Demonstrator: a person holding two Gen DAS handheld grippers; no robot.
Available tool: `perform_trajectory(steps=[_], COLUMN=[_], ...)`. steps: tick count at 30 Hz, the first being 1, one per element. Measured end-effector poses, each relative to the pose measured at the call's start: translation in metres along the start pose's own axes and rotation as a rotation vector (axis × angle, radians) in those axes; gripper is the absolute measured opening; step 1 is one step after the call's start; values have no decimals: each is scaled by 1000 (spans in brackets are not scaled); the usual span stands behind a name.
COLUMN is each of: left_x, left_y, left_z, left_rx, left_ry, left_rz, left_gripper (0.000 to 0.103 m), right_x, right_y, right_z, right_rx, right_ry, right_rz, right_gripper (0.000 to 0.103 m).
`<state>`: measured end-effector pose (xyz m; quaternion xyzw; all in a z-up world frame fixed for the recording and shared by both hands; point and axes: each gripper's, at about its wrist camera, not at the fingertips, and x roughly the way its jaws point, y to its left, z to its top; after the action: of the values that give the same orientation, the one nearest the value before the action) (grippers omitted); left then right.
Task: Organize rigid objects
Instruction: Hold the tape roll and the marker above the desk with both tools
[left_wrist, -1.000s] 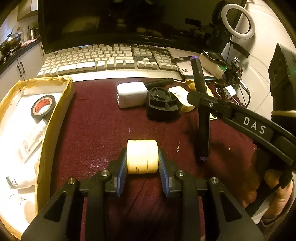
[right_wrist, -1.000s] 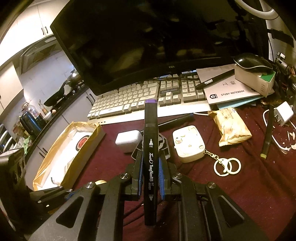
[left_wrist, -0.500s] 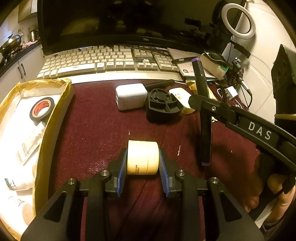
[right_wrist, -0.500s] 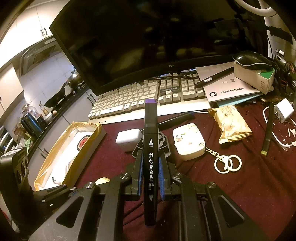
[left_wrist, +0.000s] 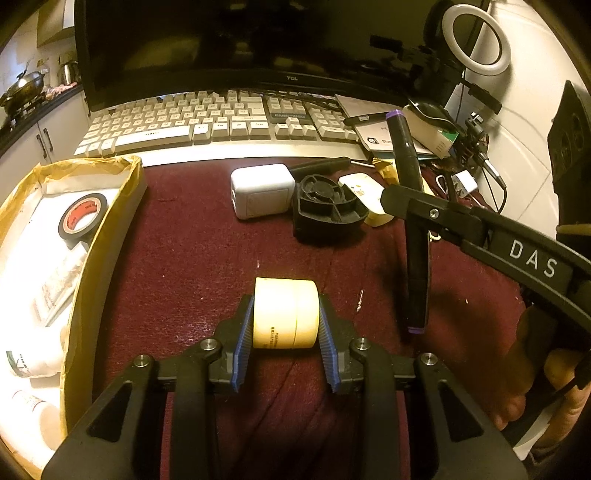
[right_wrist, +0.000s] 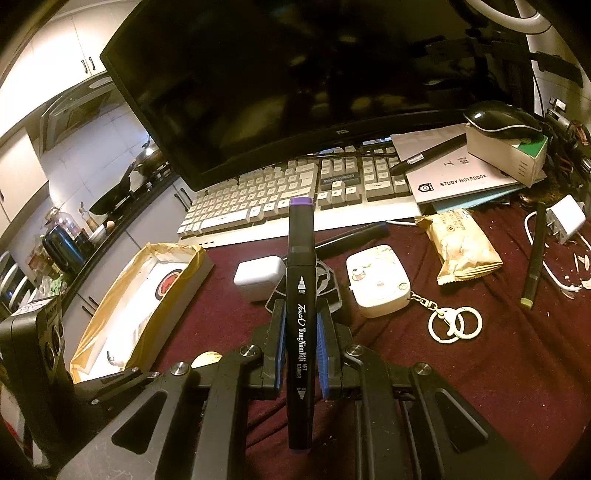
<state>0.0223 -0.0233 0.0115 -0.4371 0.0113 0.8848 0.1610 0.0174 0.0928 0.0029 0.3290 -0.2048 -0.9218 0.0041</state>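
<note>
My left gripper is shut on a cream roll of tape, held just above the maroon cloth. My right gripper is shut on a black art marker with purple ends; it also shows in the left wrist view, standing upright to the right of the roll. A paper-lined box lies at the left and holds a black tape roll and white tubes. On the cloth ahead lie a white charger block, a black fan part and a cream case with key rings.
A keyboard and a dark monitor stand behind. A snack packet, a green-tipped pen, a white plug, a notebook and a mouse on a small box lie at the right.
Both grippers have drawn back a little from the keyboard, each keeping its hold. The marker has shifted slightly right of the roll in the left wrist view.
</note>
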Motion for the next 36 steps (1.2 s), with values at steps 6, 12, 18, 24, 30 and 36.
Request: perform_trajectory(steps=[6, 12, 18, 24, 30, 36], left_x=[0, -4, -11, -17, -26, -36], left_y=[0, 5, 7, 8, 9, 13], left_z=[-1, -4, -2, -2, -2, 0], left_rx=[4, -21, -32, -41, -43, -44], left_ry=[-7, -17, -27, -30, -42, -56], left_rz=[5, -10, -25, -43, -51, -48], left_gripper=[30, 30, 30, 30, 30, 30], right_x=[0, -3, -3, -4, -5, -5], right_y=[2, 4, 5, 6, 9, 11], right_z=[-1, -2, -2, -2, -2, -1], right_rx=[-2, -3, -4, -7, -14, -22], right_ry=[0, -6, -7, -7, -9, -9], right_rz=[0, -4, 0, 3, 8, 14], right_gripper=[13, 13, 13, 13, 13, 13])
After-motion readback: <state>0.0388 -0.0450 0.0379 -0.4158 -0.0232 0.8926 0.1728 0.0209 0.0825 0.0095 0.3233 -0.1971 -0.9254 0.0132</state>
